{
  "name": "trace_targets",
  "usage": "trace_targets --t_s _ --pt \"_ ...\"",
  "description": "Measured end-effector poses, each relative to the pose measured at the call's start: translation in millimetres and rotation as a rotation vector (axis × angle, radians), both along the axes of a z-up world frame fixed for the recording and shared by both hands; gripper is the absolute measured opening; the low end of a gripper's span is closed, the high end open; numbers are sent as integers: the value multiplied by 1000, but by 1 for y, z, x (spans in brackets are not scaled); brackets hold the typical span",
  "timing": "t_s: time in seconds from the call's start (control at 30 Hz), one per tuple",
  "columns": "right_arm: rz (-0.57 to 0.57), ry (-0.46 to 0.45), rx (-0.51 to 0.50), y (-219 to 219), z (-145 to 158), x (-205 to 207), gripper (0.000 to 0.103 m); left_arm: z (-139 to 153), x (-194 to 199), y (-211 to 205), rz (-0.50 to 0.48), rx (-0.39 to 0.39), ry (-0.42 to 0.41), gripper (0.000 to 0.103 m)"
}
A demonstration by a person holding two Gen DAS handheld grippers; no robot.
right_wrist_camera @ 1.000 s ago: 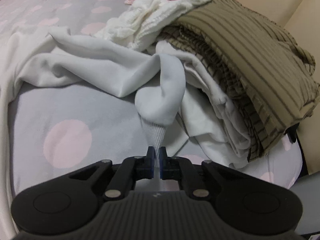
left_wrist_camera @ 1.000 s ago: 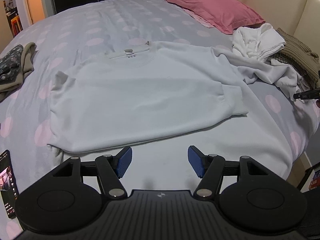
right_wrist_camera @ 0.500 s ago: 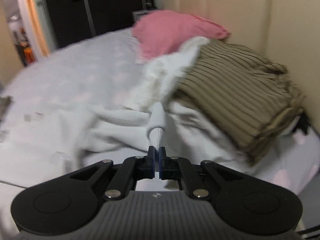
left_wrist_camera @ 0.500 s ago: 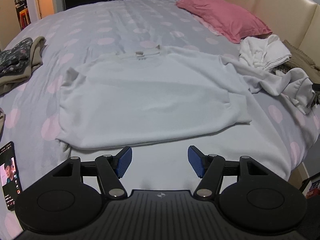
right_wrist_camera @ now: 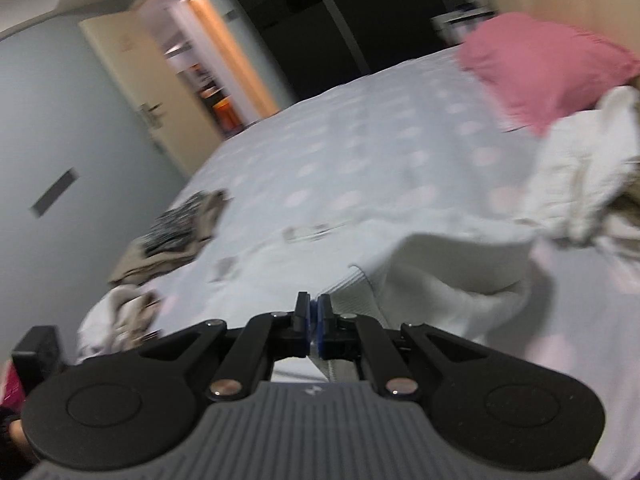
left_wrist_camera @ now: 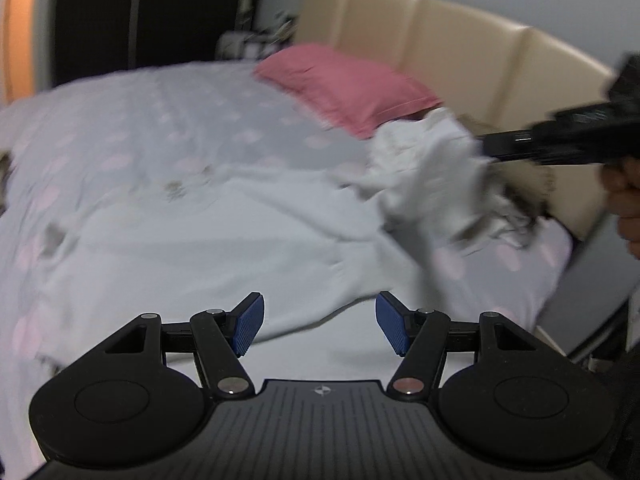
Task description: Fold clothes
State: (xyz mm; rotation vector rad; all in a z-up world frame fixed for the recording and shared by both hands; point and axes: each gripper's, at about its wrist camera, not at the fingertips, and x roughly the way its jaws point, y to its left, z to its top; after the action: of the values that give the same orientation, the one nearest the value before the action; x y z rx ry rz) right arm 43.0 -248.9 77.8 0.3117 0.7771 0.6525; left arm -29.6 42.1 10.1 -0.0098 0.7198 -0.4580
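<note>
A white sweatshirt (left_wrist_camera: 200, 240) lies spread on the polka-dot bed, blurred by motion. My left gripper (left_wrist_camera: 318, 320) hovers open over its near hem with nothing between the blue pads. My right gripper (right_wrist_camera: 313, 312) is shut on the ribbed cuff (right_wrist_camera: 356, 284) of the sweatshirt's right sleeve (right_wrist_camera: 452, 276), which hangs lifted off the bed and drapes back toward the body. In the left wrist view the right gripper (left_wrist_camera: 560, 136) reaches in from the right, level with the clothes pile, held by a person's hand (left_wrist_camera: 628, 208).
A pink pillow (left_wrist_camera: 352, 88) rests against the beige headboard (left_wrist_camera: 460, 48). A heap of white and olive clothes (right_wrist_camera: 580, 184) sits on the bed's right side. Dark and tan garments (right_wrist_camera: 176, 232) lie at the left edge. An open doorway (right_wrist_camera: 208, 80) lies beyond the bed.
The right gripper rose with the cuff and swung left, away from the clothes pile and over the sweatshirt. The left gripper lifted and turned toward the headboard, still open.
</note>
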Motion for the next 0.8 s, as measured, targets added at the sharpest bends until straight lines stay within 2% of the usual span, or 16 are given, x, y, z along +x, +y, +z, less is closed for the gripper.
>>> trace_targets --t_s 0.1,0.23,0.37,0.5,0.53,0.57,0.6,0.73,0.77,0.8 --pt "64 28 -1 33 0 -2 4 4 -5 -15 -56 16 -63 61" --pt "106 42 -27 67 3 -5 4 4 -2 -31 -65 33 -95 61" --pt "127 36 -53 86 5 -8 4 7 -4 -43 -102 3 -118 61" --pt "163 35 -52 93 6 -15 4 8 -3 -54 -93 39 -144 61" --pt "175 34 -49 94 6 -17 4 9 -1 -53 -94 49 -131 57" --pt "187 33 -46 96 7 -19 4 11 2 -52 -101 57 -109 47" --pt "196 27 -49 97 8 -22 4 13 6 -50 -106 63 -88 3" --pt "167 -12 -73 92 12 -26 5 31 25 -30 -84 56 -7 2" --pt "148 -20 -69 88 12 -26 10 35 32 -16 -42 20 19 2" --pt "124 -31 -77 84 13 -25 11 39 38 -2 0 -17 46 2"
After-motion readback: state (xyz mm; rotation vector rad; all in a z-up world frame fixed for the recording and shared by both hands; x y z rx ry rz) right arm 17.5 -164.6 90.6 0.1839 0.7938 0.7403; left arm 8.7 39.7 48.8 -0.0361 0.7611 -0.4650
